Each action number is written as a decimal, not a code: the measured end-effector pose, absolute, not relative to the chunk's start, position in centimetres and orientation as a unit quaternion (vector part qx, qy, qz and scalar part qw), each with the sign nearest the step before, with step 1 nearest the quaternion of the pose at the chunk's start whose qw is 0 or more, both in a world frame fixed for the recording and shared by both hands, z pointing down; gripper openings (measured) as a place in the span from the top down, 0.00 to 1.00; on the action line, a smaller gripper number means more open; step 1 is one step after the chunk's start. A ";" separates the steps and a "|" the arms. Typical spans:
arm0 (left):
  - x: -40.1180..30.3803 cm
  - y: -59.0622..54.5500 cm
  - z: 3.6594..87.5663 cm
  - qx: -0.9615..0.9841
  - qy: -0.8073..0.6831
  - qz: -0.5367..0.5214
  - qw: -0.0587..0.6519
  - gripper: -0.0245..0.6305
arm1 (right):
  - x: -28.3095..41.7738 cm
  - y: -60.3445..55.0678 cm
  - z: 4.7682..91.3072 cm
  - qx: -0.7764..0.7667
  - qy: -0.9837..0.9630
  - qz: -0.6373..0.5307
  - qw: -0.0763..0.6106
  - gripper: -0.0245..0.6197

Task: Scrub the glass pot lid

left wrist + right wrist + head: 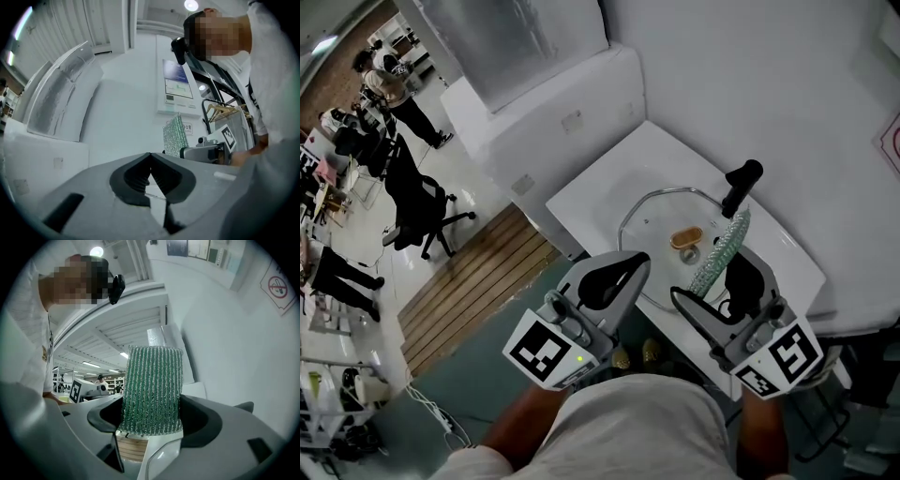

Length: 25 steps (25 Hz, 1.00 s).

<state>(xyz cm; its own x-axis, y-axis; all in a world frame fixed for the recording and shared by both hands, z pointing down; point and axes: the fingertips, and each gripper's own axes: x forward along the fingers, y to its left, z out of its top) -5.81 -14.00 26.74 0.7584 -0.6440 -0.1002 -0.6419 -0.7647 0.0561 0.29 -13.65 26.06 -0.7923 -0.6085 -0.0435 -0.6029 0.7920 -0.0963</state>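
The glass pot lid (656,217) lies flat on the white counter (600,192), with a brown knob (686,238) at its middle. A black handle (741,186) stands up at its far right edge. My right gripper (712,278) hovers above the lid's near side, shut on a green mesh scrub pad (722,246); in the right gripper view the pad (152,390) stands upright between the jaws (152,416). My left gripper (639,260) hangs over the lid's near left rim. Its jaws (150,158) are shut with nothing between them. The pad (176,136) also shows in the left gripper view.
White walls rise behind and to the right of the counter. A wooden slatted platform (478,277) lies on the floor to the left. Beyond it are a black office chair (422,202) and people (389,89) at desks. A no-smoking sign (280,284) hangs on the wall.
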 end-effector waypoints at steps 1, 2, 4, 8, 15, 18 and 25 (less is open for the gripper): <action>-5.8 -13.8 26.6 0.938 -0.343 -0.055 0.006 0.94 | 0.3 -13.6 25.8 -0.321 0.946 -0.033 0.039 0.42; -5.8 -13.6 26.4 0.938 -0.343 -0.056 0.004 0.94 | 0.3 -13.5 25.6 -0.321 0.946 -0.028 0.042 0.42; -5.8 -13.2 26.0 0.938 -0.341 -0.060 -0.002 0.94 | 0.2 -13.3 25.3 -0.322 0.946 -0.021 0.047 0.42; -5.6 -12.6 25.4 0.940 -0.335 -0.064 -0.011 0.94 | 0.2 -13.0 24.6 -0.322 0.944 -0.013 0.064 0.42; -5.6 -12.3 25.3 0.941 -0.332 -0.062 -0.015 0.94 | 0.1 -13.0 24.8 -0.327 0.942 -0.009 0.070 0.42; -5.5 -12.3 25.4 0.941 -0.332 -0.060 -0.015 0.94 | 0.0 -12.9 24.9 -0.326 0.943 -0.009 0.071 0.42; -5.9 -12.5 25.6 0.940 -0.335 -0.061 -0.012 0.94 | -0.1 -12.9 25.4 -0.330 0.942 -0.012 0.066 0.42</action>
